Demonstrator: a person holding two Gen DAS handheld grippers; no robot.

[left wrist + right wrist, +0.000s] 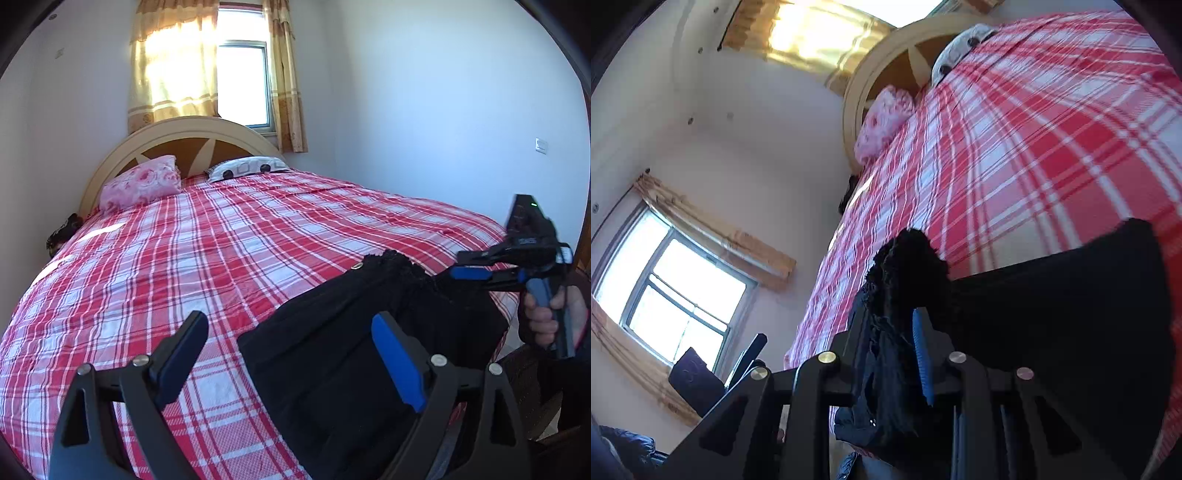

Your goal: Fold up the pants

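Observation:
Black pants (351,332) lie partly folded at the near right corner of the bed, a metal button showing at the waist. My left gripper (291,354) is open and empty above the pants' left edge. My right gripper (469,275) is seen at the right, shut on the frayed black hem of the pants. In the right wrist view the right gripper (890,350) pinches the bunched black pants (1052,314) between its fingers, the fabric lifted off the bed.
The bed has a red and white plaid cover (221,251), with a pink pillow (142,184) and a white pillow (247,168) at the headboard. White walls stand behind and to the right. The bed's edge runs near the right gripper.

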